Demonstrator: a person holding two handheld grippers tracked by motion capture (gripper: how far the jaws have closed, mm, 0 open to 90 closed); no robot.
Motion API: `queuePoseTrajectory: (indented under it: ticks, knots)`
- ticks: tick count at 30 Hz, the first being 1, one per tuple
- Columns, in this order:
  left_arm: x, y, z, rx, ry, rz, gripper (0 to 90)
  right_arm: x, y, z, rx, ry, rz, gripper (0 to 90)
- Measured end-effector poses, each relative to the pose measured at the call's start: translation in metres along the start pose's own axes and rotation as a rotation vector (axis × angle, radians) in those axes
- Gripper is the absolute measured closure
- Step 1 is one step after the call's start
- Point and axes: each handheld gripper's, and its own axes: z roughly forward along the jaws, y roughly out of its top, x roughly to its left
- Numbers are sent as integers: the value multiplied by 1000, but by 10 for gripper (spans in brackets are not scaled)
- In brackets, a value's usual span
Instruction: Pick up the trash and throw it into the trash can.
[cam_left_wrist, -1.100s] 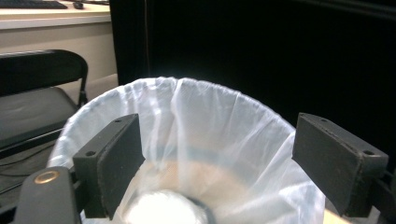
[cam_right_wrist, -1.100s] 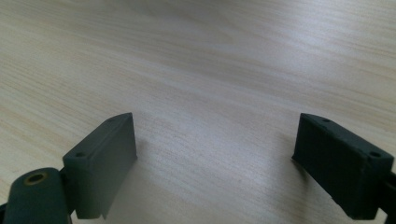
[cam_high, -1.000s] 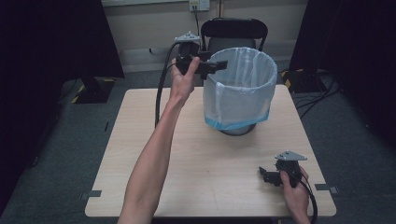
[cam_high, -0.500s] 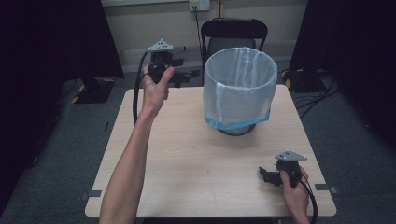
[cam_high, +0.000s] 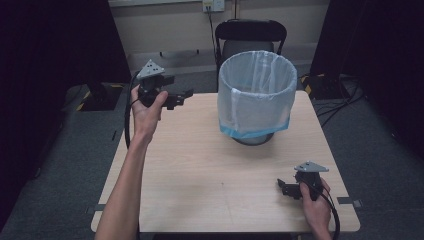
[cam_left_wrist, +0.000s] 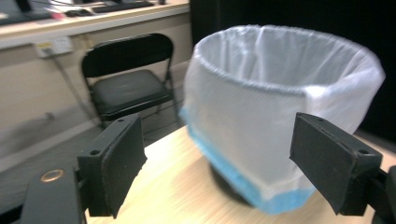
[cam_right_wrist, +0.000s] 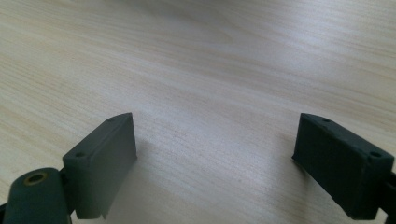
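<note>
High view: a light wood table (cam_high: 200, 170) with a bin (cam_high: 256, 95) toward the far right, lined with a white bag that folds over the rim and shows a blue band near the bottom. Behind the table there's a black chair (cam_high: 250, 35) against the wall. The left hand (cam_high: 145, 112) is lifted over the far-left corner of the table, holding the left gripper (cam_high: 184, 97) up in the air, jaws aimed toward the bin but well apart from it. The right hand (cam_high: 315, 200) sits at the near-right edge with the right gripper (cam_high: 284, 187) low on the tabletop, jaws pointing left. Cables (cam_high: 340, 100) lie on the floor at the right.

Left gripper view: the left gripper (cam_left_wrist: 219, 158) has its jaws spread wide with nothing in between. The bin (cam_left_wrist: 280, 107) is straight ahead, a bit blurred, standing on the table (cam_left_wrist: 177, 191). The chair (cam_left_wrist: 126, 74) is off to the left behind it.

Right gripper view: the right gripper (cam_right_wrist: 215, 168) is also spread wide, nothing held, looking down at bare table (cam_right_wrist: 196, 70) just below the jaws.
</note>
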Motion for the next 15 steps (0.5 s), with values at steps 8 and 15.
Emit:
queuePoseTrajectory:
  ticks: [8, 15]
  knots:
    - [-11, -22, -24, -18, 52, 62, 158, 0, 0, 0, 0, 0, 0, 120]
    - [-12, -56, -42, 35, 38, 13, 156, 0, 0, 0, 0, 0, 0, 120]
